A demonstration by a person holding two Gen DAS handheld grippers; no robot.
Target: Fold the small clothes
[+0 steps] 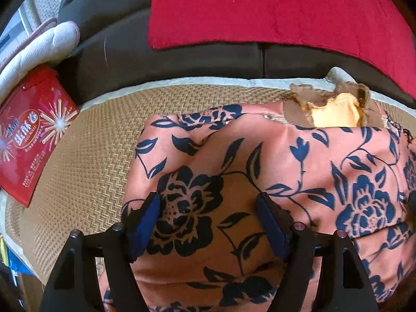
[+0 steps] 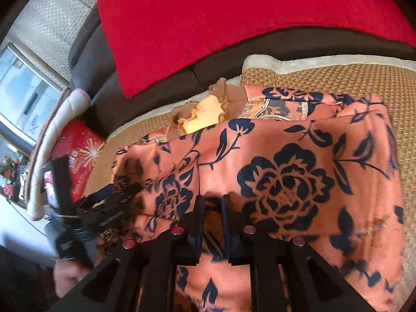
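We note a salmon-pink garment (image 1: 273, 156) printed with dark blue flowers, lying rumpled and partly folded over itself on a woven straw mat (image 1: 85, 156) with a pale cloth border. In the left wrist view the garment fills the field from the centre out to 3 o'clock and down to 6 o'clock; its neckline, with a yellow lining (image 1: 335, 111) and a frilled tan collar, sits at about 1 o'clock. The left gripper (image 1: 208, 200) hangs over a large blue flower, jaws standing wide apart, blue pads (image 1: 145, 223) clear of each other, and we see no fold pinched between them; the cloth simply lies beneath. At 9 o'clock in that view a red printed box (image 1: 31, 135) rests at the mat's edge, with a white quilted cushion (image 1: 44, 52) beyond it at 10 o'clock. A red cloth (image 1: 273, 13) lies on a dark sofa (image 1: 117, 52) at 12 o'clock. In the right wrist view the garment spreads from centre to 3 o'clock, collar at about 11 o'clock. The right gripper (image 2: 212, 201) shows its jaws nearly together, only a narrow gap between them, above the cloth just left of a big flower; the gap is dark, and we cannot tell whether a fold is caught there. At 8 o'clock we see the other gripper, blurred, with a hand (image 2: 67, 273) under it.
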